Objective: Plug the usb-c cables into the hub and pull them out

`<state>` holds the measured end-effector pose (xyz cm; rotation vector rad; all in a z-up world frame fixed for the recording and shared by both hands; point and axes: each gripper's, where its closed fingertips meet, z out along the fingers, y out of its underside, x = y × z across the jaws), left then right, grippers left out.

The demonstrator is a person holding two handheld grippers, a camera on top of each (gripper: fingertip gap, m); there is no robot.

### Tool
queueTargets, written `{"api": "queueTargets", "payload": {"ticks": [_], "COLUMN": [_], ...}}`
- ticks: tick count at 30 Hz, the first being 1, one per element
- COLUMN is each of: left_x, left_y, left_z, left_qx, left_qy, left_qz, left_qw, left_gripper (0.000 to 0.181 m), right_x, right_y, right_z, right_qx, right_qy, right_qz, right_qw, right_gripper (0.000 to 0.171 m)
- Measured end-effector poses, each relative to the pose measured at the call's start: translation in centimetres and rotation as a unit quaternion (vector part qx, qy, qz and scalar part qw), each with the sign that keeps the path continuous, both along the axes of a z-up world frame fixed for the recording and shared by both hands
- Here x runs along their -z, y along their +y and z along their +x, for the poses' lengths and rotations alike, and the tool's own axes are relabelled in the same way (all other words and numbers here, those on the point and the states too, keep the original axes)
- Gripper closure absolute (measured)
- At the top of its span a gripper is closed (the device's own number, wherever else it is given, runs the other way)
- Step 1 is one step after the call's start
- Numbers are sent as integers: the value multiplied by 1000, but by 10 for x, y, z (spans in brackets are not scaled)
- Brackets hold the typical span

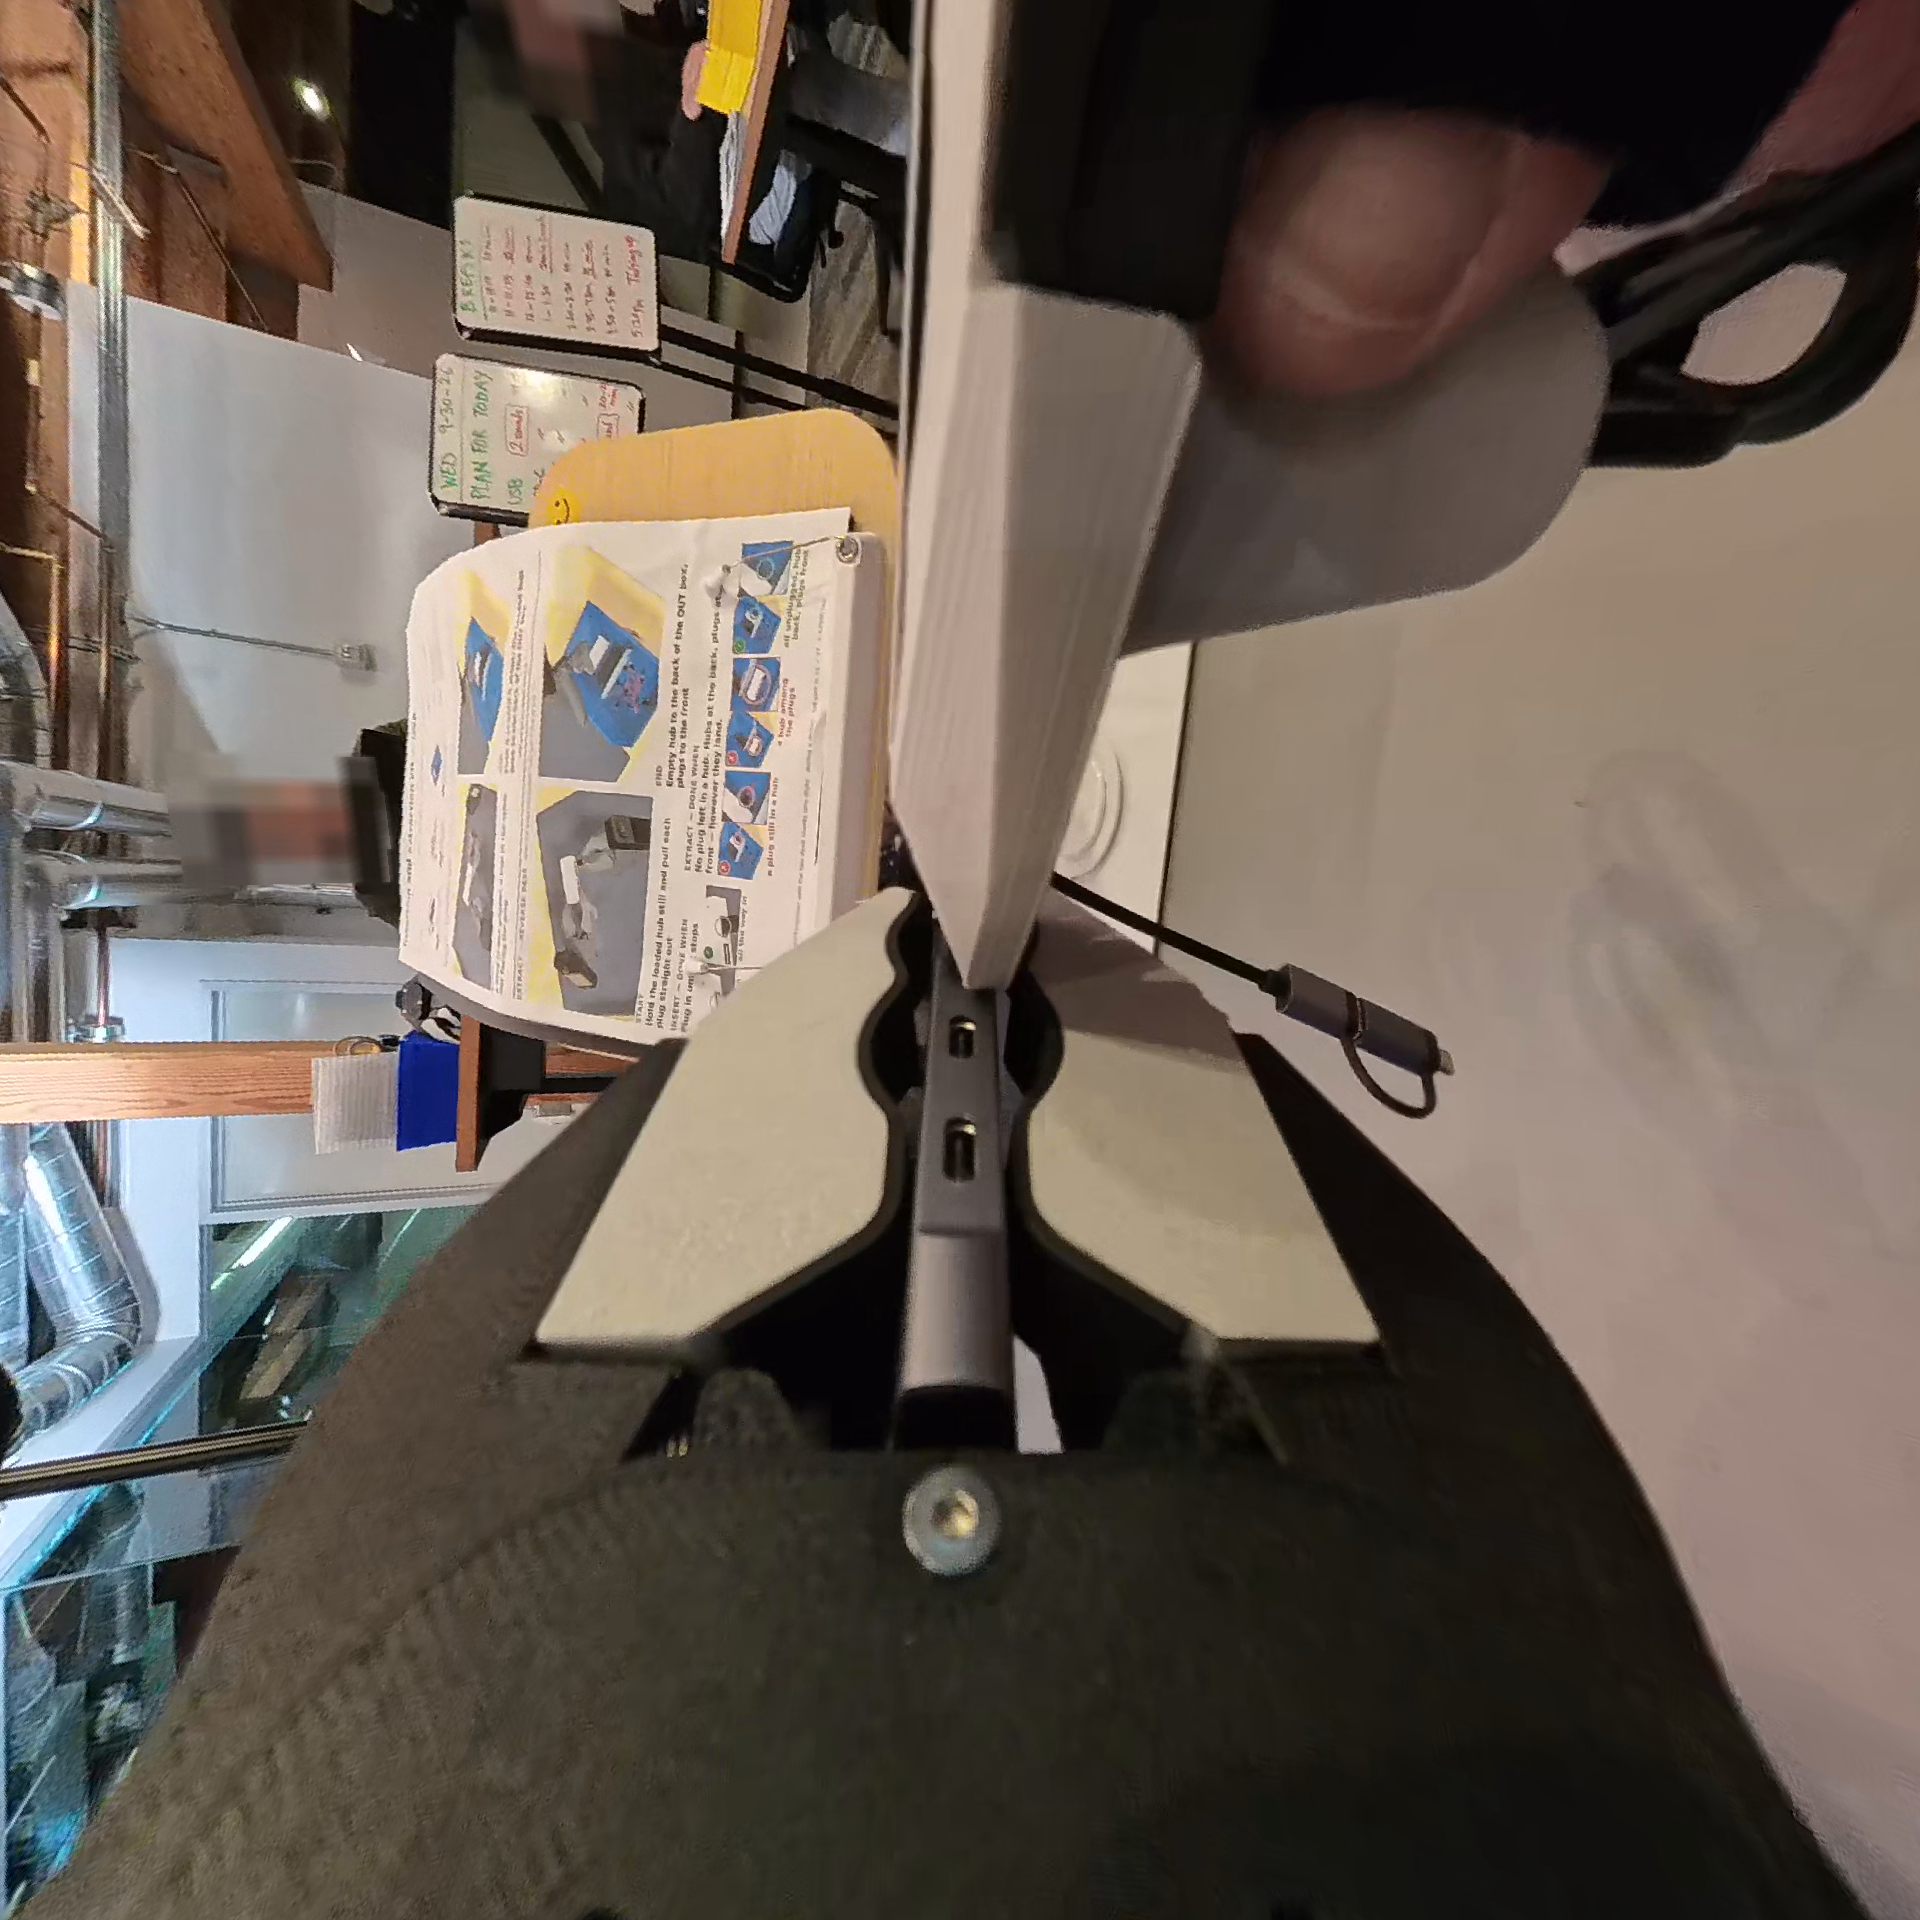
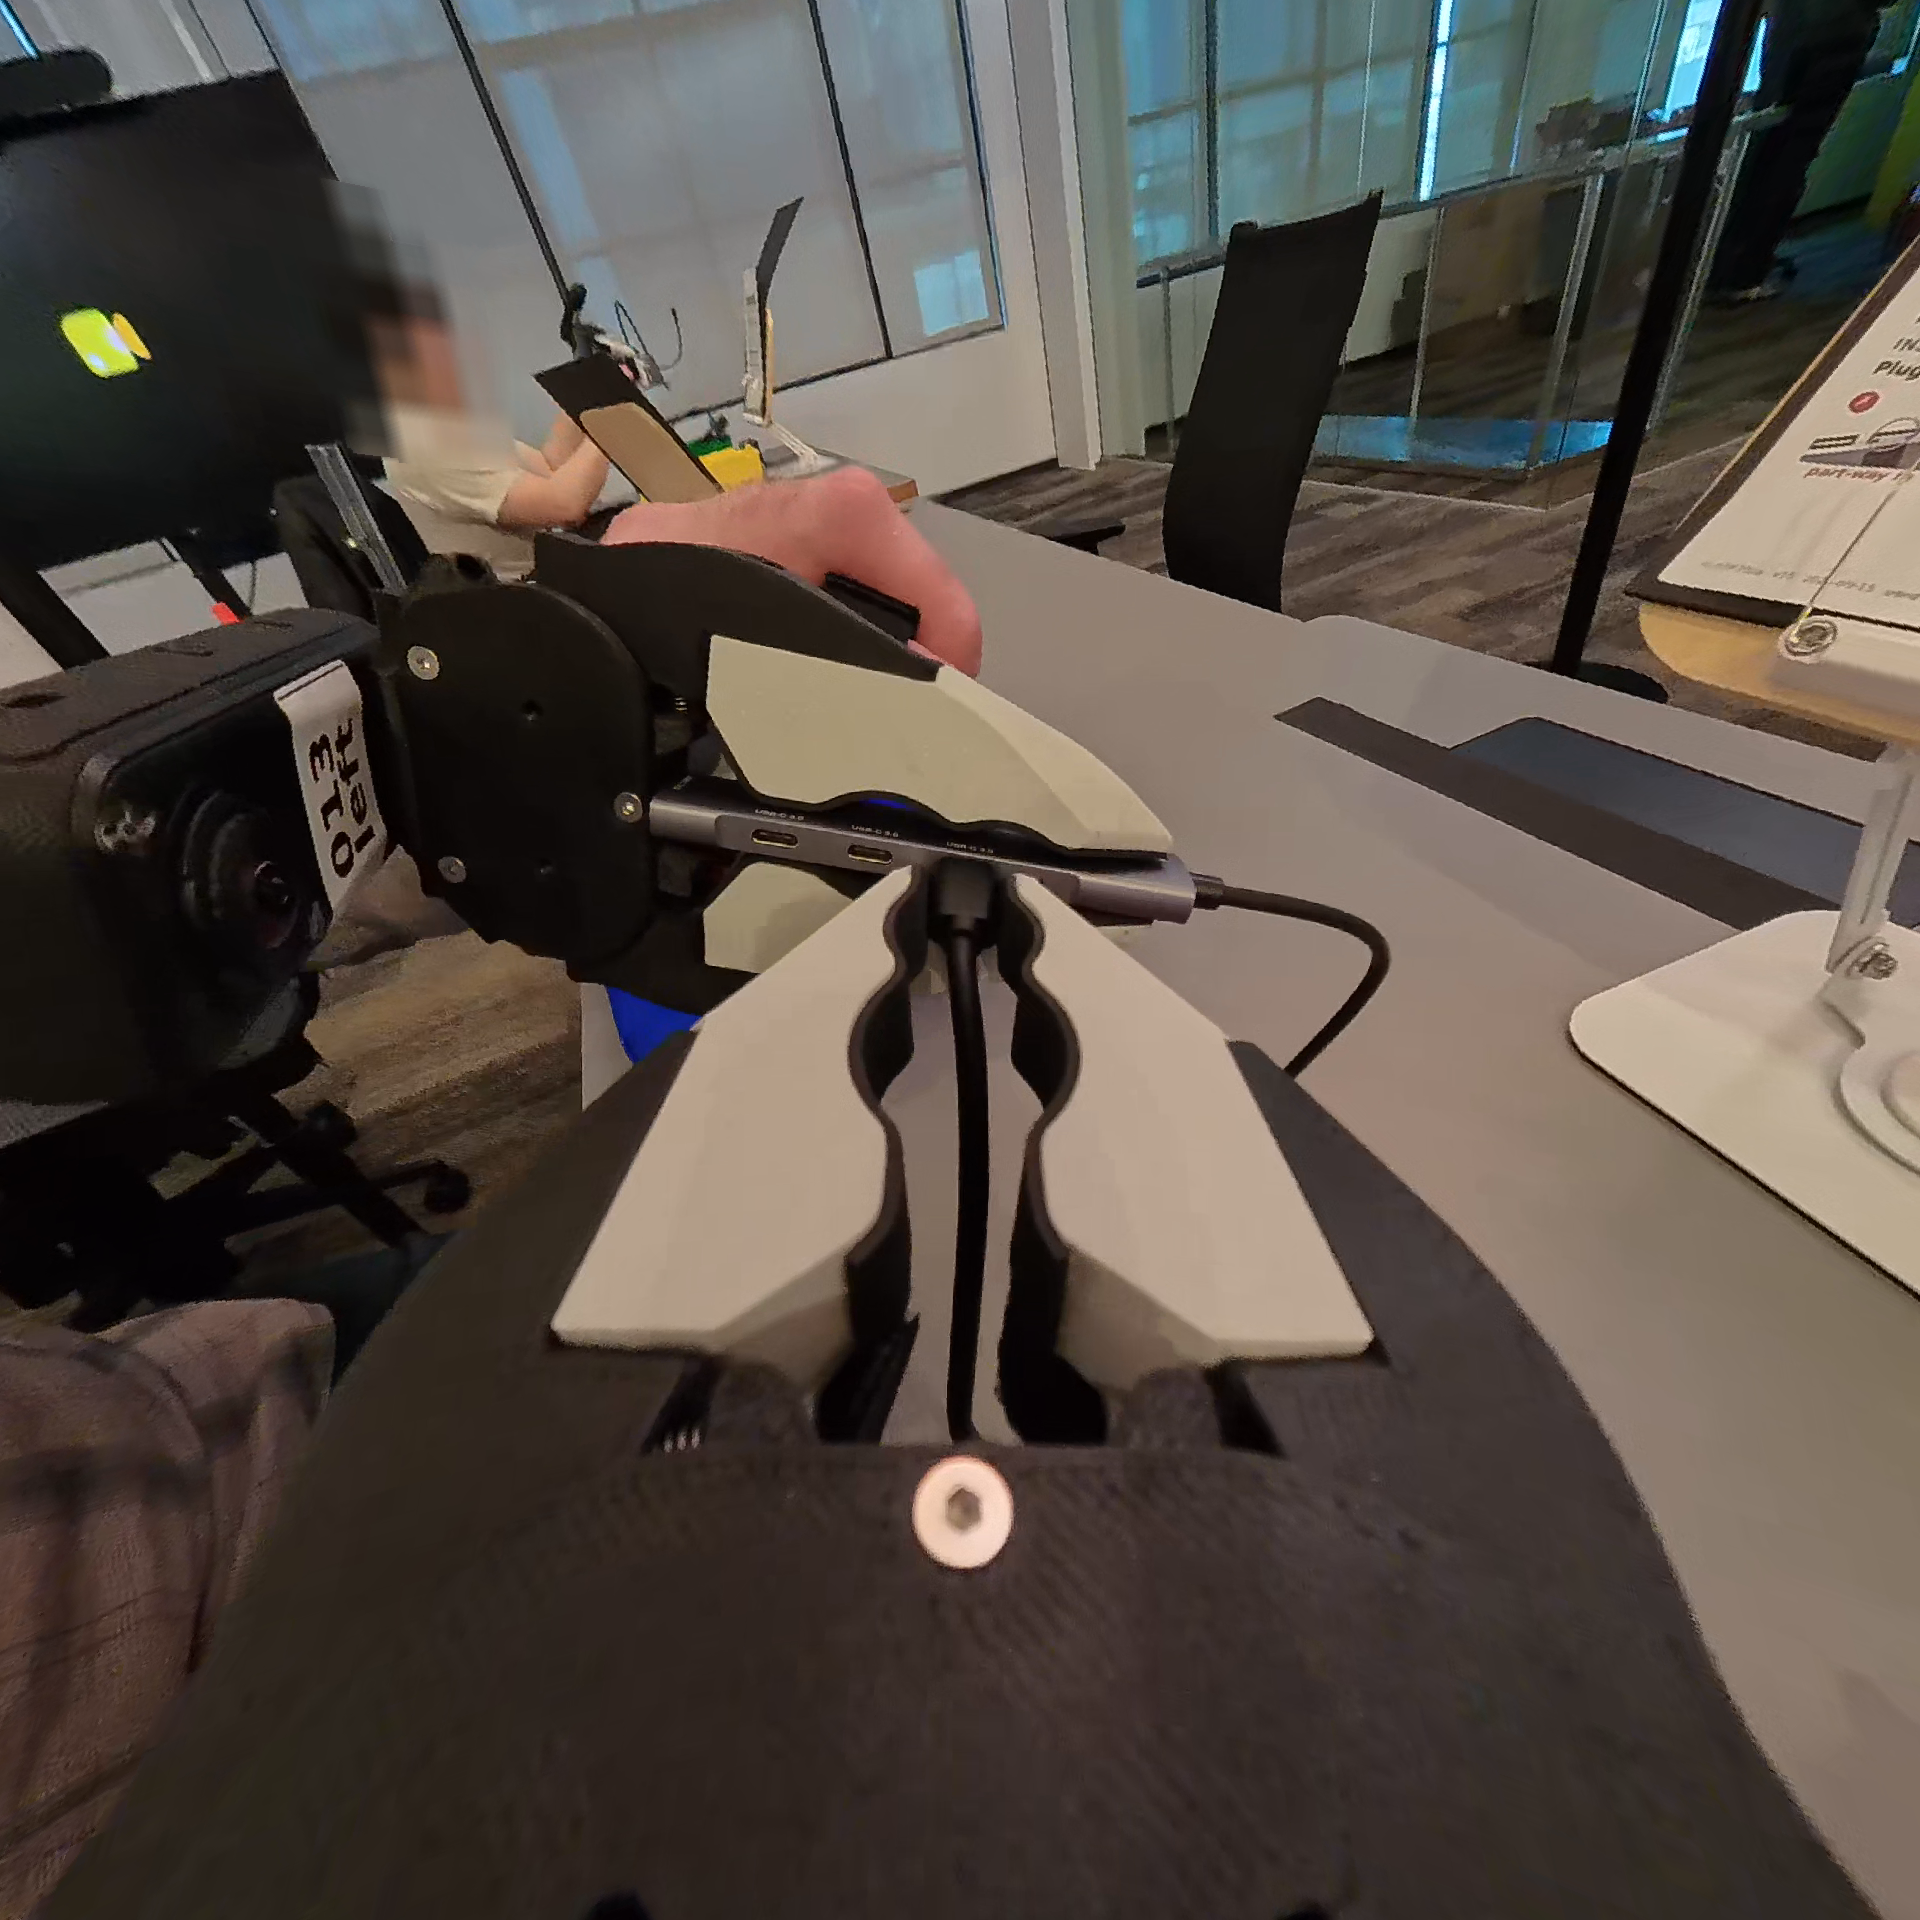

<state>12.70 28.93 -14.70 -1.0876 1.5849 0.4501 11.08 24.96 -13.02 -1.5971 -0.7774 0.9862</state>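
Observation:
The left gripper (image 1: 961,935) is shut on a grey USB hub (image 1: 961,1143) held edge-on between its fingers, with two empty ports facing me. In the right wrist view the left gripper (image 2: 1143,852) holds the hub (image 2: 717,816) level above the table edge. The right gripper (image 2: 961,883) is shut on the black plug (image 2: 961,899) of a USB-C cable (image 2: 966,1143), and the plug's tip sits at the hub's third port. How deep it sits I cannot tell. Two ports (image 2: 774,840) to its left are empty. The right gripper's white finger (image 1: 1018,675) reaches the hub in the left wrist view.
The hub's own black lead (image 2: 1340,956) curves onto the grey table (image 2: 1455,1195) and ends in a grey adapter (image 1: 1361,1023). A white stand base (image 2: 1714,1060) with an instruction sheet (image 1: 644,769) stands close on the right. A monitor (image 2: 135,312), a seated person and a black chair (image 2: 1268,395) are beyond. Spacing between my two grippers at the tips: around 4 centimetres.

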Motion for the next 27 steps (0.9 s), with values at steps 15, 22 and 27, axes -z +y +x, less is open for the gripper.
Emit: {"api": "queueTargets", "payload": {"ticks": [15,22,27], "left_x": [27,33,35], "left_y": [17,21,20], "left_z": [-3,-1,0], "left_qx": [-30,-35,-35], "left_qy": [-2,9,7], "left_qz": [-39,-36,-41], "left_qw": [999,999,999], "left_gripper": [169,169,169], "right_x": [22,27,29], "right_y": [18,21,19], "right_z": [0,2,3], "right_qx": [6,-1,-15], "right_qy": [48,58,46], "right_qz": [-31,-46,-39], "right_qw": [998,997,998], "right_gripper": [161,161,159]}}
